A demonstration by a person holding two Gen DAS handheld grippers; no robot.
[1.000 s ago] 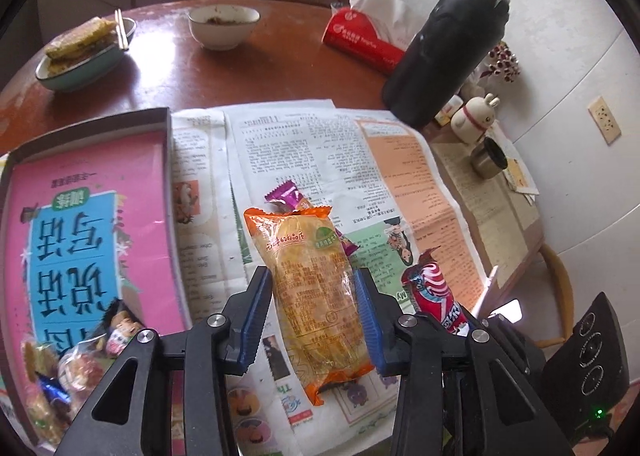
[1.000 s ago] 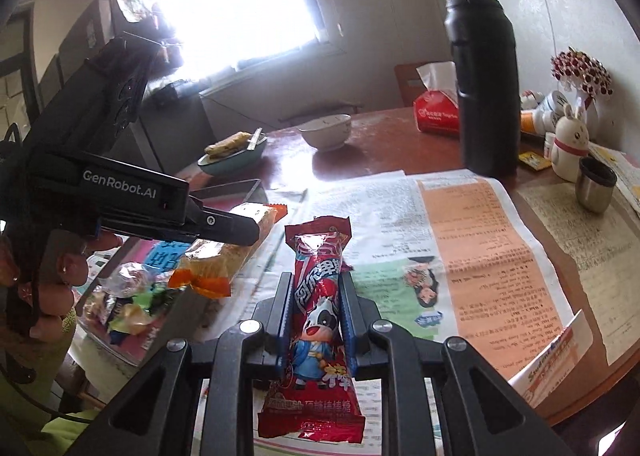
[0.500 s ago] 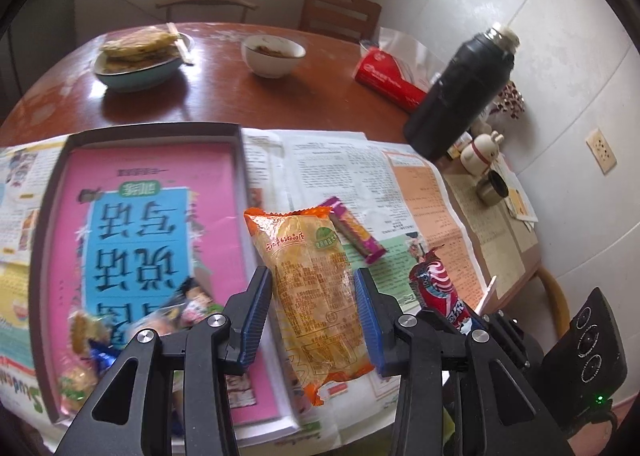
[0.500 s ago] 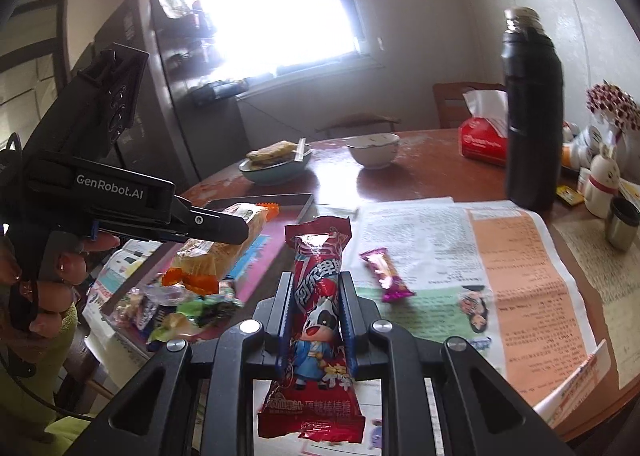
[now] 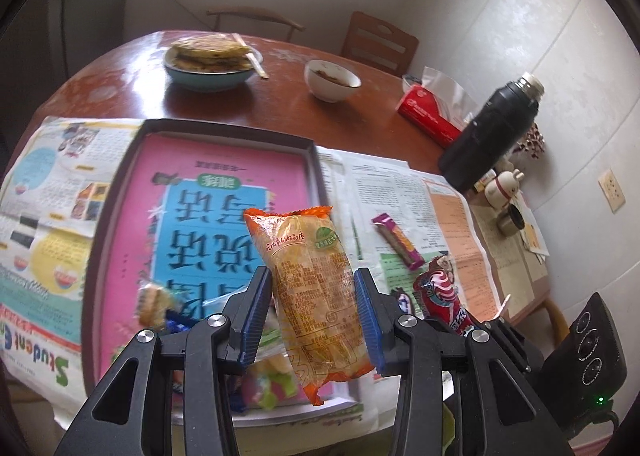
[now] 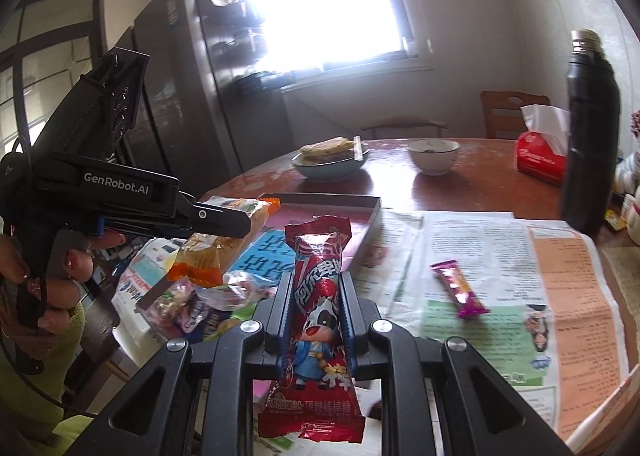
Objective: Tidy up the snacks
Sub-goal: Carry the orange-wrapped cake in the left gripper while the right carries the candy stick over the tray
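My left gripper [image 5: 314, 288] is shut on an orange bread packet [image 5: 310, 288] and holds it above the near right part of a shallow box [image 5: 224, 128] with a pink and blue lining. Several small sweets [image 5: 156, 304] lie in the box's near corner. My right gripper [image 6: 314, 296] is shut on a red candy packet [image 6: 318, 296] with a cartoon cow, held above the table's front edge. That packet also shows in the left wrist view [image 5: 440, 292]. A small purple snack bar [image 6: 458, 288] lies on the newspaper, to the right of the box.
Newspapers [image 5: 404, 192] cover the near part of the round wooden table [image 5: 132, 88]. At the back stand a bowl of flatbread with chopsticks [image 5: 212, 56], a white bowl [image 5: 332, 78], a red tissue pack [image 5: 428, 112] and a tall black flask [image 5: 492, 132].
My left gripper has moved left with the bread packet, from over the newspaper to over the box. The right gripper has followed to the left with the candy packet still held.
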